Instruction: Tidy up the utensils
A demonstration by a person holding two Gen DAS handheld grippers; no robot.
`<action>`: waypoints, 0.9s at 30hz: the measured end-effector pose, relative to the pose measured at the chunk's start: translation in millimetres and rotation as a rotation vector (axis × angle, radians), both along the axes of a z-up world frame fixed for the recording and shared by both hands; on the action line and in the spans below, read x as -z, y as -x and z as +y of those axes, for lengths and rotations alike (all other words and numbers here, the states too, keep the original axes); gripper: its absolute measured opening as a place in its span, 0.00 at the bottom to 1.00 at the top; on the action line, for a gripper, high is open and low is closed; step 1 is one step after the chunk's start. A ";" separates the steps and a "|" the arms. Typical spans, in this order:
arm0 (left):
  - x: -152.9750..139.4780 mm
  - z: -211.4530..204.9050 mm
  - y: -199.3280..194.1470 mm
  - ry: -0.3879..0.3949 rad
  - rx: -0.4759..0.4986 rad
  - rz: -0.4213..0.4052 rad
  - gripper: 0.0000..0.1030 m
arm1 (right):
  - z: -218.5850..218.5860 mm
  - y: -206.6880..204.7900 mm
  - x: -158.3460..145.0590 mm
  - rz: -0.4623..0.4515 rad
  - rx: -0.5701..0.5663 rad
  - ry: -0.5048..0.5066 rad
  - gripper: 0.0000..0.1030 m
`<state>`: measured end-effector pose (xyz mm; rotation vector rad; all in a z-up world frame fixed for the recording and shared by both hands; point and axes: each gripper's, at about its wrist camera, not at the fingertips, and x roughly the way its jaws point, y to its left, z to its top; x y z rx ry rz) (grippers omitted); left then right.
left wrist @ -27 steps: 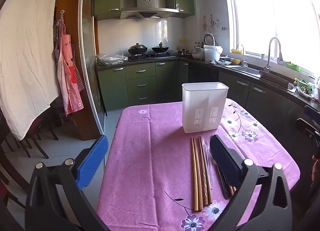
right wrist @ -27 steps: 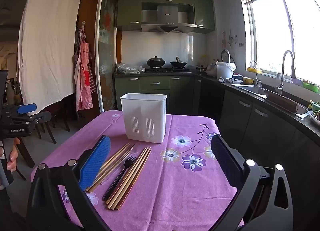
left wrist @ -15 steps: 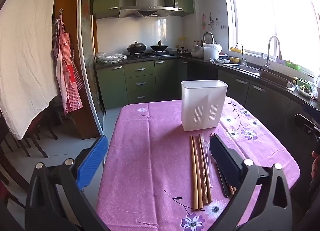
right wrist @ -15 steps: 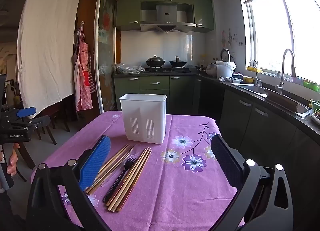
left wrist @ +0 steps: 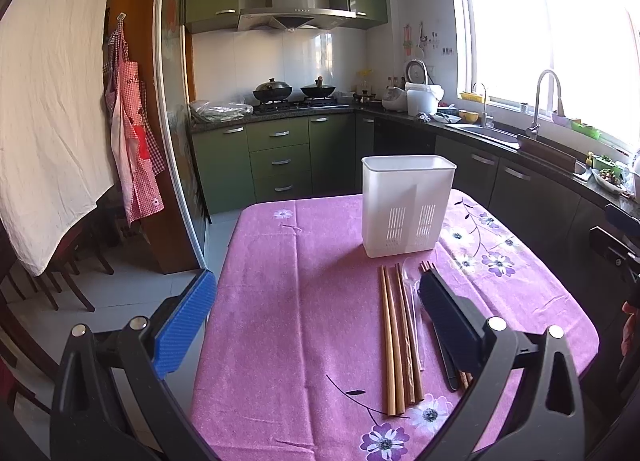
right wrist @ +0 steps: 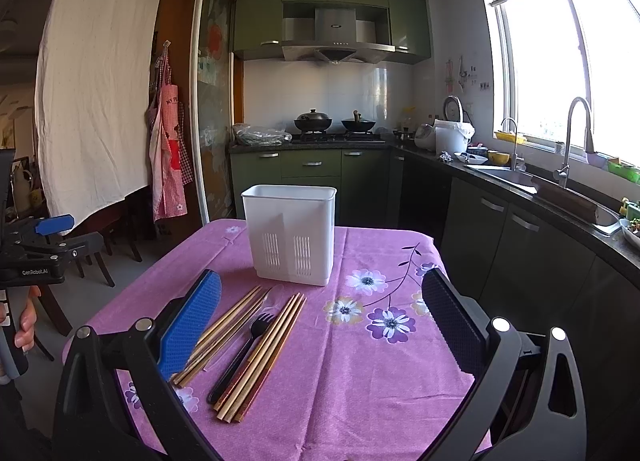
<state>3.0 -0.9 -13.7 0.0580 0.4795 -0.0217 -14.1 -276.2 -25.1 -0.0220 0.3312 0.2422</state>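
Note:
A white slotted utensil holder [left wrist: 406, 205] [right wrist: 290, 235] stands upright on the purple flowered tablecloth [left wrist: 304, 301] [right wrist: 360, 361]. In front of it lie wooden chopsticks [left wrist: 394, 341] [right wrist: 266, 353], a black plastic fork [right wrist: 244, 349] and a clear plastic spoon [right wrist: 272, 299], side by side. My left gripper [left wrist: 316, 315] hovers open over the near table, with the chopsticks by its right finger. My right gripper [right wrist: 322, 315] is open too, the utensils lying near its blue left finger [right wrist: 190, 325]. Nothing is held.
Green kitchen cabinets [right wrist: 312, 165] with a stove stand beyond the table. A counter with sink [right wrist: 520, 177] runs along the right. Dark chairs [left wrist: 60, 273] and a hanging apron [left wrist: 132, 149] are at left. The other gripper and a hand [right wrist: 24, 321] show at the left edge.
The left view has tilted slightly, so the holder and utensils sit a little lower and closer. The right view has barely shifted.

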 end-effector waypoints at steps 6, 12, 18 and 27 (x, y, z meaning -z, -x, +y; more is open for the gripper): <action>-0.2 0.1 -0.2 0.000 0.002 0.006 0.94 | 0.6 -2.3 1.1 0.013 0.003 -0.001 0.96; -0.2 -1.0 -0.5 -0.002 0.002 0.007 0.94 | -0.3 -4.5 4.1 0.034 0.006 -0.007 0.96; 1.9 -1.5 -1.1 -0.001 0.006 0.013 0.94 | 2.6 -4.2 4.3 0.031 -0.001 0.000 0.96; 3.7 -2.2 -1.2 -0.002 0.006 0.015 0.94 | 2.3 -4.9 4.9 0.032 -0.002 0.001 0.96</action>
